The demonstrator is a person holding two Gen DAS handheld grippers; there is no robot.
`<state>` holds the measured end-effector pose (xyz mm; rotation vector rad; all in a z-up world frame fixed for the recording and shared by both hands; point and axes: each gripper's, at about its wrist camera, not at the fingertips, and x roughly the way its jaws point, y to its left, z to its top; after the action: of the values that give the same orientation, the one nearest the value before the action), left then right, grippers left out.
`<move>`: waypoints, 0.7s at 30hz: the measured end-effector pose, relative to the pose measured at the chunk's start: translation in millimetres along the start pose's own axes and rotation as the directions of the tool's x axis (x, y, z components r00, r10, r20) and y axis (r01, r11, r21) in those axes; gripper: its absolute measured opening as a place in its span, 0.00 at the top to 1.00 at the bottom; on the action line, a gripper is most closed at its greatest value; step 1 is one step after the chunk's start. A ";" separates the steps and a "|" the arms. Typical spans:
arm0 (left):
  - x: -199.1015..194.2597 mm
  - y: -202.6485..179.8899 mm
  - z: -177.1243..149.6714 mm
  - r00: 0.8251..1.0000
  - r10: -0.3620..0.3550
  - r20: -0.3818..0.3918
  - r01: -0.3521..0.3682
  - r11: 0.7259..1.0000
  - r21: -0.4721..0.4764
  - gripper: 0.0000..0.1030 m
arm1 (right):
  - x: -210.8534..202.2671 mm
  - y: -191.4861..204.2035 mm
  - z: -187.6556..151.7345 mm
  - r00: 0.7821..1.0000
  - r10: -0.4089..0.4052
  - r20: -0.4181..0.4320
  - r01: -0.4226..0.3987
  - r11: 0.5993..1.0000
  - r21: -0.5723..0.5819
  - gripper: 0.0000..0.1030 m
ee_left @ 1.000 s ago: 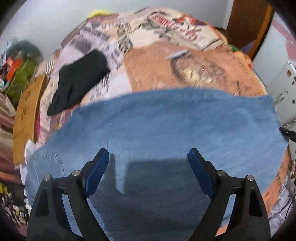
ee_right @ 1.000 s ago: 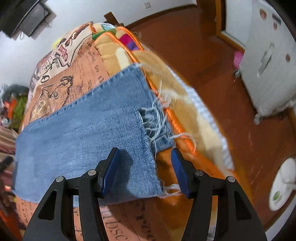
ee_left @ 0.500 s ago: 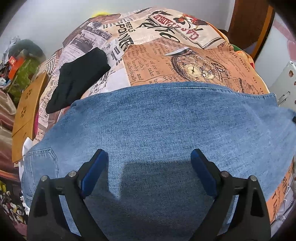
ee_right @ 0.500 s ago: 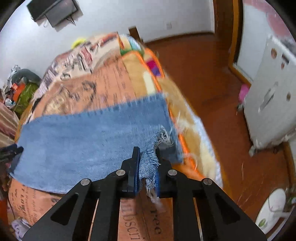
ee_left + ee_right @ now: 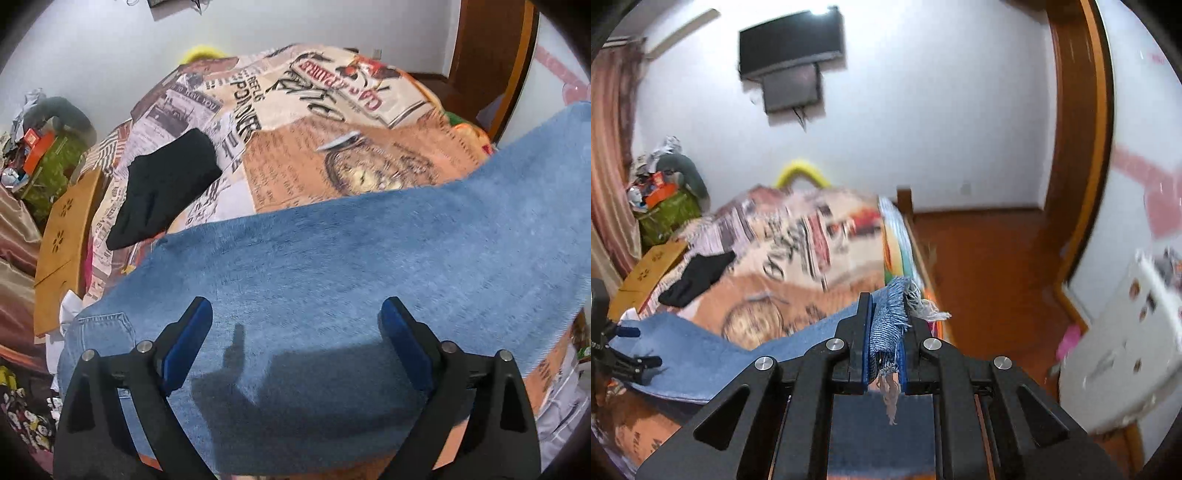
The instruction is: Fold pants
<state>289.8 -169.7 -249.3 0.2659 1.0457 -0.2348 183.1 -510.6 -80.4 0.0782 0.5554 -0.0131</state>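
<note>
Blue denim pants [image 5: 332,266] lie across a bed with a newspaper-print cover [image 5: 295,122]. My left gripper [image 5: 295,336] is open and hovers just above the denim near the waist end; a back pocket [image 5: 103,332] shows at its left. My right gripper [image 5: 886,332] is shut on the frayed leg hem [image 5: 890,325] and holds it lifted off the bed, so the leg [image 5: 701,354] rises toward the right in the left wrist view.
A black garment [image 5: 162,188] lies on the bed's far left. A wooden board [image 5: 62,247] and clutter stand left of the bed. A wooden floor [image 5: 990,266], a door frame [image 5: 1082,147] and a white cabinet [image 5: 1126,350] are to the right.
My right gripper closed on the frayed hem and has lifted it up off the bed. The leg end now rises at the right. My left gripper stayed open over the waist end.
</note>
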 end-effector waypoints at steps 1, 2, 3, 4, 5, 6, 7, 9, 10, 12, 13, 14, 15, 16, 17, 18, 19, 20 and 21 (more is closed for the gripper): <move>-0.6 -3.3 0.4 1.000 -0.004 0.001 0.004 1.000 0.005 0.09 | 2.7 -3.8 -1.5 1.000 0.003 -0.006 -0.003 1.000 0.013 0.91; 0.2 -6.5 0.2 1.000 -0.002 0.001 0.002 1.000 0.012 0.09 | 9.2 -7.5 -6.4 1.000 -0.003 -0.021 0.004 1.000 0.021 0.91; 2.8 -10.1 -0.5 1.000 0.004 -0.003 -0.004 1.000 0.021 0.09 | 17.5 -9.9 -13.4 0.999 -0.017 -0.044 0.018 1.000 0.020 0.91; 7.1 -13.4 -1.9 1.000 0.009 -0.013 -0.009 1.000 0.030 0.09 | 28.6 -13.9 -25.7 0.996 -0.037 -0.079 0.038 0.999 0.014 0.91; 12.1 -16.0 -3.5 1.000 0.010 -0.026 -0.009 0.999 0.036 0.09 | 40.8 -18.2 -39.6 0.991 -0.053 -0.124 0.054 0.998 0.009 0.91; 19.7 -19.4 -5.4 0.999 0.004 -0.048 -0.002 0.999 0.042 0.09 | 51.1 -21.8 -50.9 0.985 -0.061 -0.163 0.064 0.998 0.010 0.91; 24.8 -21.4 -7.3 0.998 -0.001 -0.063 0.004 0.999 0.045 0.09 | 65.5 -28.0 -69.0 0.973 -0.067 -0.220 0.073 0.997 0.021 0.91; 37.5 -25.7 -11.4 0.996 -0.003 -0.095 0.008 0.999 0.053 0.09 | 87.3 -36.2 -98.3 0.949 -0.075 -0.307 0.090 0.995 0.035 0.91; 40.4 -26.5 -13.3 0.996 -0.005 -0.094 0.010 0.999 0.050 0.09 | 95.7 -37.9 -110.9 0.937 -0.078 -0.340 0.097 0.995 0.039 0.91; 42.1 -25.1 -15.3 0.996 -0.020 -0.085 0.023 0.999 0.025 0.08 | 110.0 -41.1 -135.1 0.915 -0.074 -0.396 0.104 0.993 0.053 0.91; 43.2 -24.1 -15.3 0.996 -0.029 -0.088 0.031 0.999 0.015 0.08 | 115.2 -41.5 -143.6 0.906 -0.071 -0.416 0.106 0.992 0.063 0.91; 44.4 -22.2 -15.2 0.995 -0.039 -0.091 0.039 0.999 0.003 0.07 | 121.5 -41.7 -154.2 0.895 -0.067 -0.441 0.110 0.991 0.074 0.91; 45.4 -20.4 -15.6 0.995 -0.047 -0.091 0.047 0.999 -0.008 0.06 | 123.5 -44.1 -159.9 0.887 -0.063 -0.457 0.113 0.990 0.082 0.91; 45.9 -19.6 -16.2 0.995 -0.052 -0.089 0.051 0.999 -0.014 0.06 | 126.7 -45.5 -167.5 0.877 -0.057 -0.477 0.115 0.989 0.092 0.90; 45.7 -19.7 -17.0 0.995 -0.053 -0.084 0.052 0.999 -0.015 0.05 | 126.5 -45.2 -172.6 0.868 -0.054 -0.493 0.118 0.988 0.101 0.90; 45.3 -20.4 -17.5 0.996 -0.050 -0.080 0.049 0.999 -0.012 0.05 | 127.6 -44.5 -178.1 0.864 -0.051 -0.502 0.122 0.986 0.110 0.89; 44.9 -21.0 -18.2 0.996 -0.046 -0.074 0.045 0.999 -0.008 0.05 | 123.2 -47.3 -181.4 0.864 -0.051 -0.500 0.124 0.986 0.115 0.89; 44.7 -21.5 -18.7 0.997 -0.044 -0.071 0.044 0.999 -0.007 0.05 | 121.3 -48.5 -182.3 0.866 -0.056 -0.497 0.134 0.983 0.123 0.89; 44.5 -21.5 -18.9 0.997 -0.044 -0.068 0.044 0.999 -0.007 0.05 | 120.0 -49.9 -180.9 0.863 -0.053 -0.502 0.137 0.982 0.133 0.88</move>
<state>289.0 -186.6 -299.4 0.2477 1.1206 -0.2644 188.2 -545.2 -300.3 0.2198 1.0779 -0.1396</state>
